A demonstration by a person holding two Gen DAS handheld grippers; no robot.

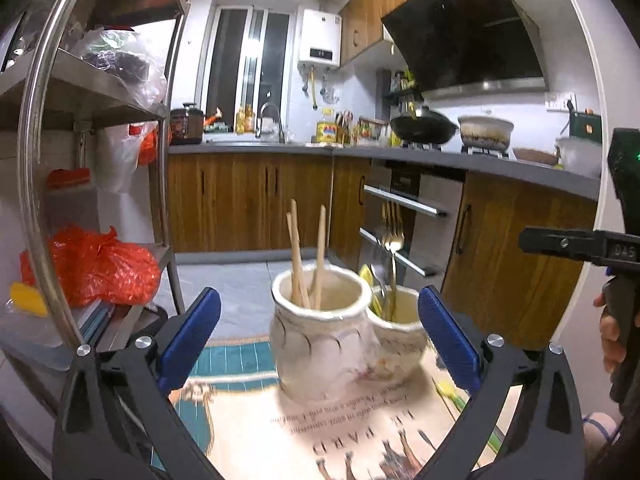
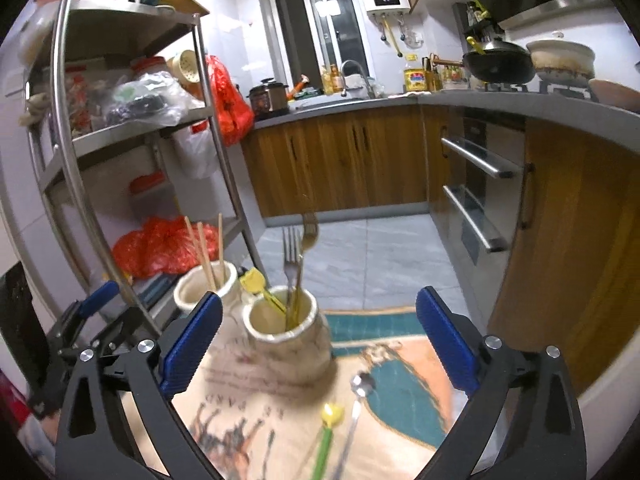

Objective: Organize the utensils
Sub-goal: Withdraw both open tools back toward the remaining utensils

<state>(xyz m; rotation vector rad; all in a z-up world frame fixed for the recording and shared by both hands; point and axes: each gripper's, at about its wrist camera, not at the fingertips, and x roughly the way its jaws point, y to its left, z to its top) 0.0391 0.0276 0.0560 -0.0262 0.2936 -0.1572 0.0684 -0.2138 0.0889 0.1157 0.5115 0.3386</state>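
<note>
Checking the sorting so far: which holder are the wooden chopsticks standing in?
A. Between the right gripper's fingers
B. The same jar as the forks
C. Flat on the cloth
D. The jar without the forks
D: the chopsticks stand in the far jar, while the forks stand in the near jar, in the right wrist view.

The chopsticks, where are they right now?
The chopsticks stand upright in the left jar of the left wrist view, beside the jar with forks, on the printed cloth.

Dim warm indoor light, window (image 1: pixel 248 60) glare, fisheye bending, foreground blurred.
</note>
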